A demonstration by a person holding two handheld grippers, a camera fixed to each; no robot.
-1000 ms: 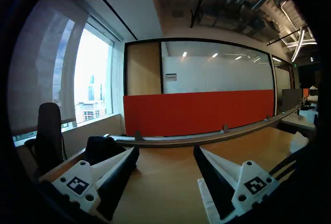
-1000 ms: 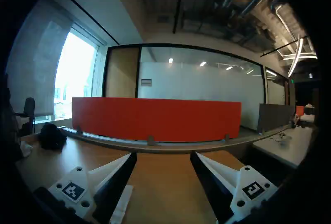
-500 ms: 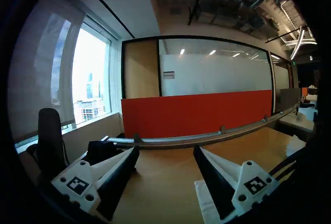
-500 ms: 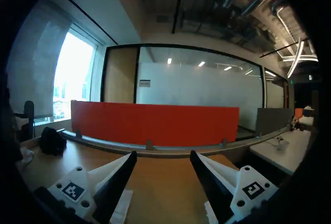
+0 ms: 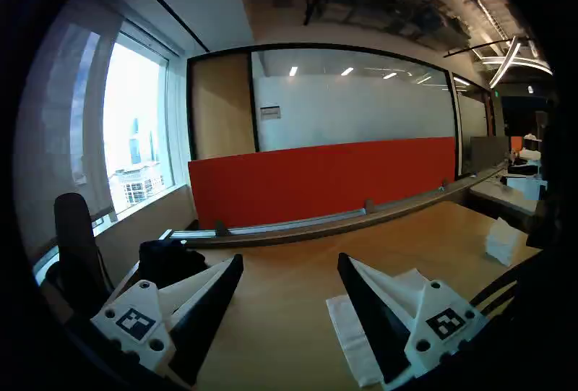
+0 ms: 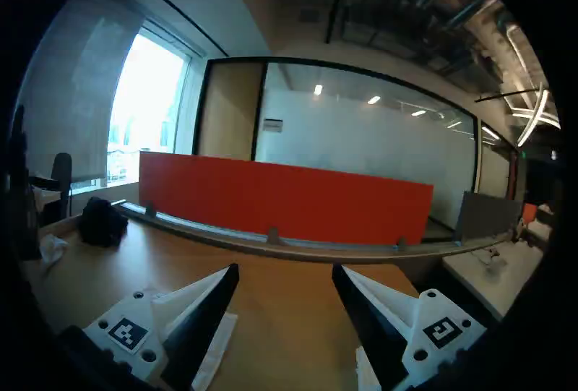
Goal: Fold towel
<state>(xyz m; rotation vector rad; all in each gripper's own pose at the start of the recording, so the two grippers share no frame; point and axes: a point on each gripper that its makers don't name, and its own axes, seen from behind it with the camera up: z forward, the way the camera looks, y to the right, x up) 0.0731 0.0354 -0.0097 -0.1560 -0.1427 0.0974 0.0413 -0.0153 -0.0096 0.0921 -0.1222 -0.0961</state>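
- Left hand-held gripper (image 5: 289, 282): fingers spread wide, nothing between them, over the wooden bench (image 5: 404, 235).
- Right hand-held gripper (image 6: 285, 293): fingers likewise wide apart, empty.
- Towel (image 5: 347, 329): white, lying flat on the bench, partly hidden by the left hand-held gripper's right finger.
- Black bag (image 5: 165, 261): at the bench's far left, near the orange divider (image 5: 325, 181).

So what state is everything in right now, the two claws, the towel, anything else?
Left claw: open, holding nothing.
Right claw: open, holding nothing.
White cloth towel: lying flat on the wooden desk, ungripped.
Black soft bag: slumped on the desk by the window.
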